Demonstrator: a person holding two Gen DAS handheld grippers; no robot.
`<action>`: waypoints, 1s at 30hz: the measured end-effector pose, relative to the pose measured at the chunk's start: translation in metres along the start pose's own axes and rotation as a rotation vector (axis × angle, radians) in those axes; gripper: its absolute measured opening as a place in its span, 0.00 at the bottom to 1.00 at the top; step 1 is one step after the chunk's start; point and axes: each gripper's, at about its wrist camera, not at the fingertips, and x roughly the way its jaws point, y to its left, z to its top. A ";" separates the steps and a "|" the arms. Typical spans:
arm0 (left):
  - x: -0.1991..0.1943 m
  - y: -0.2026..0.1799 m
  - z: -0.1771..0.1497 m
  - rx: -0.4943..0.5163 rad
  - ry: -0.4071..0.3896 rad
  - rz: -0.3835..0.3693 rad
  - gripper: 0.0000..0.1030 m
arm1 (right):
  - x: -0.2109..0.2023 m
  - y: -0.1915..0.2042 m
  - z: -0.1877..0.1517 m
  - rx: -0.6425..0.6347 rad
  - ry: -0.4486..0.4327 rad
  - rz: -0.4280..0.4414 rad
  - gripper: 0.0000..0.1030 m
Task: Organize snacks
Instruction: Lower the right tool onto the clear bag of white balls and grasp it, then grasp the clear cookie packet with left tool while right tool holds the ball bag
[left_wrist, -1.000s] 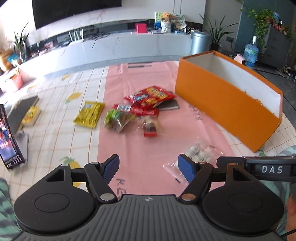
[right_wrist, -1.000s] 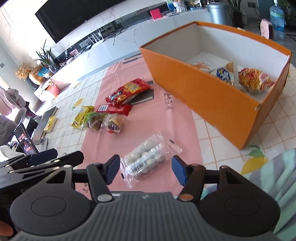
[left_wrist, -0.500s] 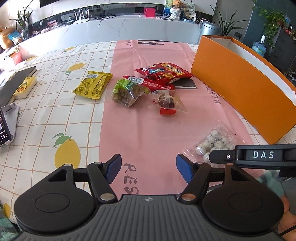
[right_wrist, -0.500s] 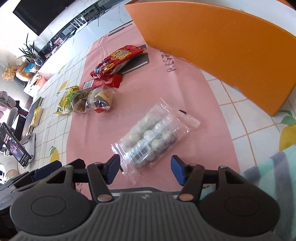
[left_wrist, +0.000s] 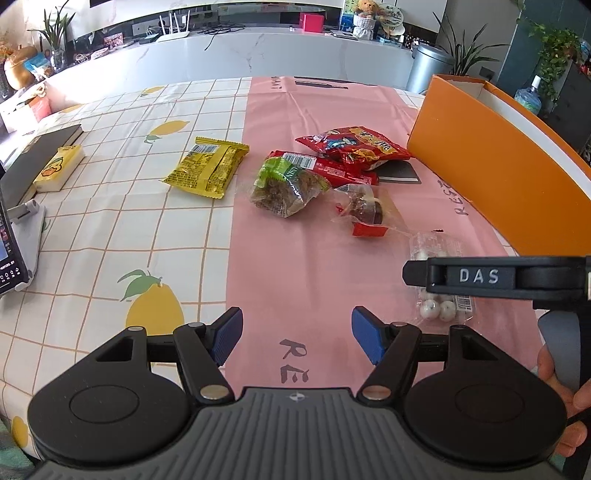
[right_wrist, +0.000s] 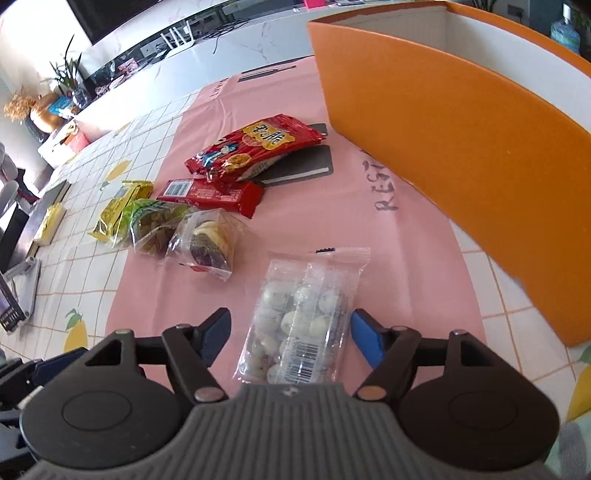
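Right wrist view: the clear bag of white candy balls (right_wrist: 301, 317) lay on the pink runner (right_wrist: 388, 251), between the blue pads of the right hand-held gripper (right_wrist: 290, 334). The jaws were opening; the pads did not press the bag.
Left wrist view: the same bag (left_wrist: 439, 280) was half hidden behind the black bar marked "DAS" of the right hand-held gripper. A hand (left_wrist: 565, 398) showed at the right edge.
Left hand-held gripper (left_wrist: 297, 334): wide open, with nothing between the pads, only the runner below.
Orange box (right_wrist: 461, 140): it stood on the tabletop (left_wrist: 110, 229), right of the snacks, near the bag but apart. Its inside could not be seen.
Other snacks: a red chip bag (right_wrist: 255, 147) lay partly on a dark notebook (right_wrist: 303, 166); a red bar (right_wrist: 214, 195), a green packet (left_wrist: 288, 184), a clear cake packet (right_wrist: 207, 243) and a yellow packet (left_wrist: 207, 170) lay close together.
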 end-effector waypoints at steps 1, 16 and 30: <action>0.000 0.001 0.001 -0.002 -0.002 -0.003 0.78 | 0.002 0.005 -0.001 -0.034 -0.007 -0.021 0.71; 0.002 -0.025 0.030 0.036 -0.139 -0.105 0.78 | 0.010 -0.021 0.012 -0.217 -0.037 -0.083 0.59; 0.056 -0.068 0.057 0.170 -0.147 -0.017 0.77 | 0.017 -0.041 0.023 -0.304 -0.063 -0.022 0.60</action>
